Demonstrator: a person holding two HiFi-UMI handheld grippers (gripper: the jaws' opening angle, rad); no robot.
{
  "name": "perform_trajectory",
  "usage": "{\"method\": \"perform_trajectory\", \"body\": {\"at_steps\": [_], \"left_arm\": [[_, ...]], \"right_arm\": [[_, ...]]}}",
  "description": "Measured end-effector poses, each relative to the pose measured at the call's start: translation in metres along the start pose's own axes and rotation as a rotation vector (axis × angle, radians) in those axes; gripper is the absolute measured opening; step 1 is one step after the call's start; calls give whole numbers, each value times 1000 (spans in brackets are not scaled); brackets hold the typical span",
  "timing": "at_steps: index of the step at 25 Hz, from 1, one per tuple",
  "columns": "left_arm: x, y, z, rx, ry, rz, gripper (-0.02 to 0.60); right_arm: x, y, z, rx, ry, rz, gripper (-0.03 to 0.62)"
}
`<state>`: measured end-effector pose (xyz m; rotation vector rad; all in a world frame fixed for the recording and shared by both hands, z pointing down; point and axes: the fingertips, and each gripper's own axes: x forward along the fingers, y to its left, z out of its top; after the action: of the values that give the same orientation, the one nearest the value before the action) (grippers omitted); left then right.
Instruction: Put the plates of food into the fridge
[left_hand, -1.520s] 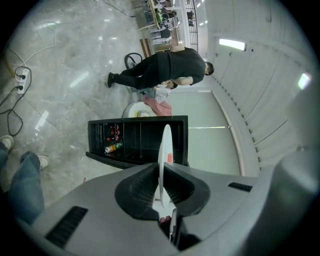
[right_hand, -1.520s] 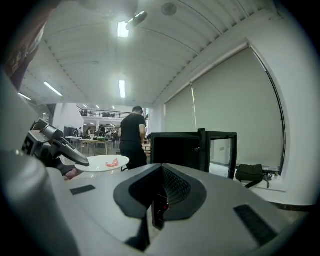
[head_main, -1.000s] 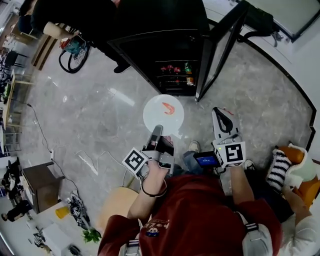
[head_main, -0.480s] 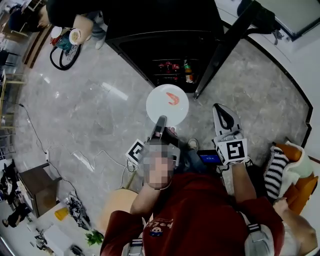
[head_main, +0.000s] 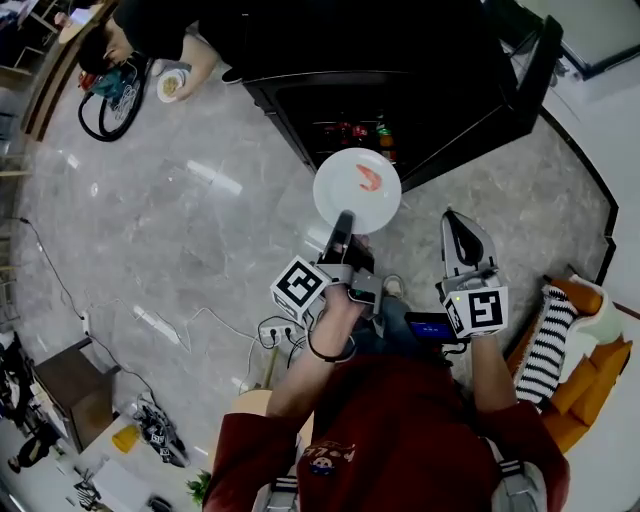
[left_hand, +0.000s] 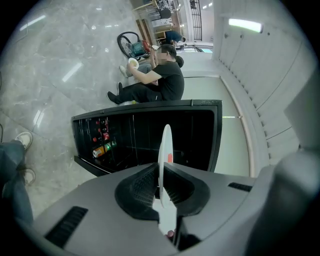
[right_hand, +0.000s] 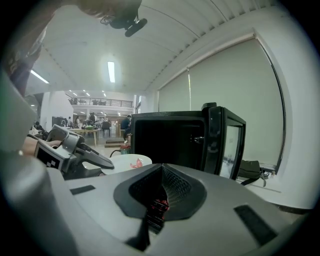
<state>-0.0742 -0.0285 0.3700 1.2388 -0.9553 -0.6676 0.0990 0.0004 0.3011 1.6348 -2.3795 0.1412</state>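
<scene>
Two grippers in head view. Left gripper (head_main: 344, 225): jaws clamped on the near rim of a white plate (head_main: 350, 200), flat side up over the grey floor (head_main: 200, 230), just in front of the open black fridge (head_main: 400, 100). One orange shrimp (head_main: 370, 178) on the plate. Door (head_main: 525, 85) swung out to the right. Drinks (head_main: 360, 131) on a shelf inside. Right gripper (head_main: 458, 225) near the plate, not touching it. Another person (head_main: 160, 25) at upper left holds a bowl (head_main: 172, 85).

Left gripper view: plate seen edge-on between the jaws, pads pressed on both faces. Fridge interior behind it, drinks at left. Person in black sits on the floor beyond the fridge.

Right gripper view: jaws closed to a slit, nothing in them. Fridge ahead, door open at right. Plate and left gripper at lower left.
</scene>
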Motion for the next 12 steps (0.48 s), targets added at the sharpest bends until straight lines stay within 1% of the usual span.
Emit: {"method": "perform_trajectory", "body": {"at_steps": [6,9,12], "left_arm": [[24,13,27,7,12,4,25],[38,20,30,5,8,-2,26],[53,27,26,2,-2,-4,26]], "right_arm": [[30,20,1,-9,-10,7,11],[45,21,-1,-12,-26,21,11],[55,14,-3,7,-48,32,11]]}}
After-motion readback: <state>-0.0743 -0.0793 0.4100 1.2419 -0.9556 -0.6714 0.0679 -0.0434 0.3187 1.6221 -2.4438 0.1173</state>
